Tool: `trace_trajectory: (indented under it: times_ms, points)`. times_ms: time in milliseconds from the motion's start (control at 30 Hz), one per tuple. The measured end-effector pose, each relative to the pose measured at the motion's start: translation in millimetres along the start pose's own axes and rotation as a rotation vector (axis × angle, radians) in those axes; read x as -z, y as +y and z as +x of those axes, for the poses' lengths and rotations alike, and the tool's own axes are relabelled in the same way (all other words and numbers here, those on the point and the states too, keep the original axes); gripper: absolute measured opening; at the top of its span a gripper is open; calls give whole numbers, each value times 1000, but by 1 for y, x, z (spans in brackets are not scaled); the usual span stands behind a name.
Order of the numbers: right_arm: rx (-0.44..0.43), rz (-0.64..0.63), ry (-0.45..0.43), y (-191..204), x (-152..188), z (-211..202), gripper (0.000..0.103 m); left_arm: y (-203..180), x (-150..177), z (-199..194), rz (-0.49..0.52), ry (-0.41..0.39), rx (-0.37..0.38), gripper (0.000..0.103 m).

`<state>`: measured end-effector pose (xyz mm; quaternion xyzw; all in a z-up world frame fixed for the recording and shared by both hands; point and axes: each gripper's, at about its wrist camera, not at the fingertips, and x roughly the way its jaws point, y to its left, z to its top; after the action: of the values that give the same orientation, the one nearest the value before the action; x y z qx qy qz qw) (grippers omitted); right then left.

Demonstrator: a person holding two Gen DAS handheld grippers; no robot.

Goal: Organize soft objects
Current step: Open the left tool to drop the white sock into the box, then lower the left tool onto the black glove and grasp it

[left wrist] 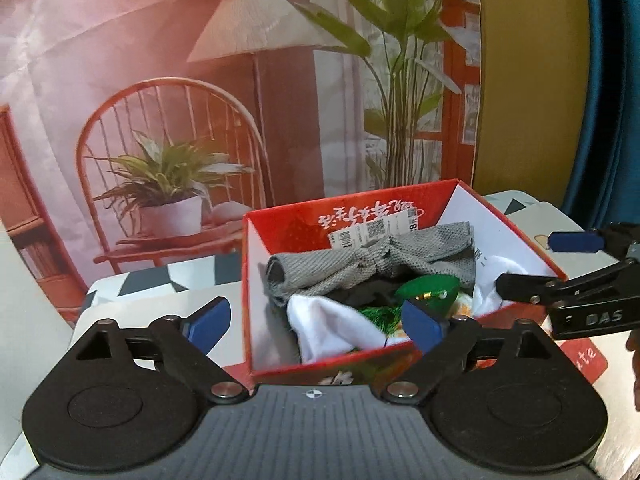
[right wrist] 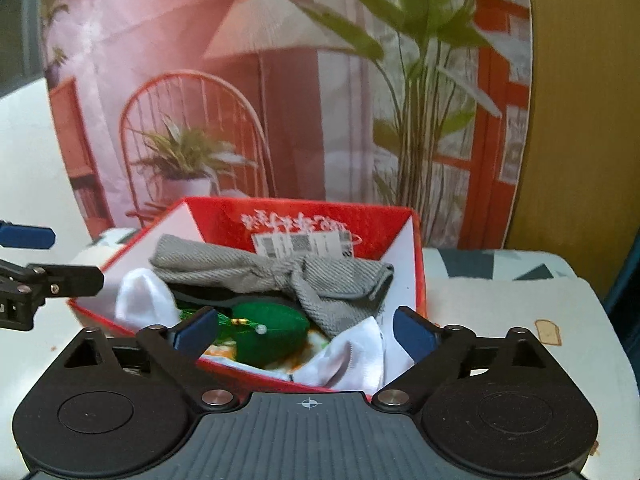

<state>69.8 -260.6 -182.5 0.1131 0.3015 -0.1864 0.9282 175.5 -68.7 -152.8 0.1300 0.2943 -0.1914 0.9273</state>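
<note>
**Inspector:** State the position of the soft items.

**Assistant:** All lie inside the red box [left wrist: 256, 288] on the desk [right wrist: 500, 304], in front of a printed backdrop [left wrist: 160, 80]. A grey knitted cloth [left wrist: 372, 260] is draped across the top, toward the far side. Beneath it sits a dark garment [left wrist: 360, 294]. A green felt piece [right wrist: 272, 332] rests near the front, with white fabric [left wrist: 328, 328] to its left and more at the right wall.

**Inspector:** And the grippers?

**Assistant:** The left gripper [left wrist: 316, 324] hovers at the near edge of the box, its blue fingers [left wrist: 210, 320] spread wide, nothing between them. The right gripper [right wrist: 308, 334] does likewise; fingers [right wrist: 412, 336] apart, gripping nothing.

**Inspector:** Contact with the box?

**Assistant:** Cannot tell.
</note>
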Motion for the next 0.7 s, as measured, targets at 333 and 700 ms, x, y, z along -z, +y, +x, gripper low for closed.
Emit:
trace_trajectory:
  times_ms: [333, 700]
  points:
    - [-68, -86, -86, 28, 45, -33, 95, 13, 50, -20, 12, -21, -35, 94]
    - [-71, 21, 14, 33, 97, -2, 91, 22, 86, 13, -45, 49, -25, 92]
